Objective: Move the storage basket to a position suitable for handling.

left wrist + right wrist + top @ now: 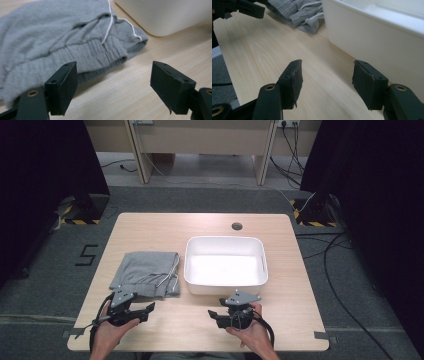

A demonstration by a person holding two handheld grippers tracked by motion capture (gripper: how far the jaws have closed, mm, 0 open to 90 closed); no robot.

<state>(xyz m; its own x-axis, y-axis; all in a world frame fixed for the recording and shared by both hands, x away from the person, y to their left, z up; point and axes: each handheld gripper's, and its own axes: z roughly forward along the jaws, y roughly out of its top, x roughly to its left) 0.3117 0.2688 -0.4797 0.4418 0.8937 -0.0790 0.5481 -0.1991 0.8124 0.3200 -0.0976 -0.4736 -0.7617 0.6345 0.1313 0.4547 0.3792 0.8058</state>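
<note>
A folded grey garment (147, 272) with a white drawstring (110, 22) lies on the left half of the wooden table (185, 330). To its right stands an empty white bin (225, 288). My left gripper (146, 311) hovers open just in front of the garment's near edge (50, 42), nothing between its jaws (113, 73). My right gripper (214, 316) is open in front of the bin's near wall (387, 37), pointing left along the table, jaws empty (327, 73). The garment (299, 10) and the left gripper (244, 8) show farther off in the right gripper view.
A round cable hole (237, 226) sits near the table's far edge. Bare tabletop stretches between the two grippers and behind the bin. Dark curtains, cables and carpet surround the table.
</note>
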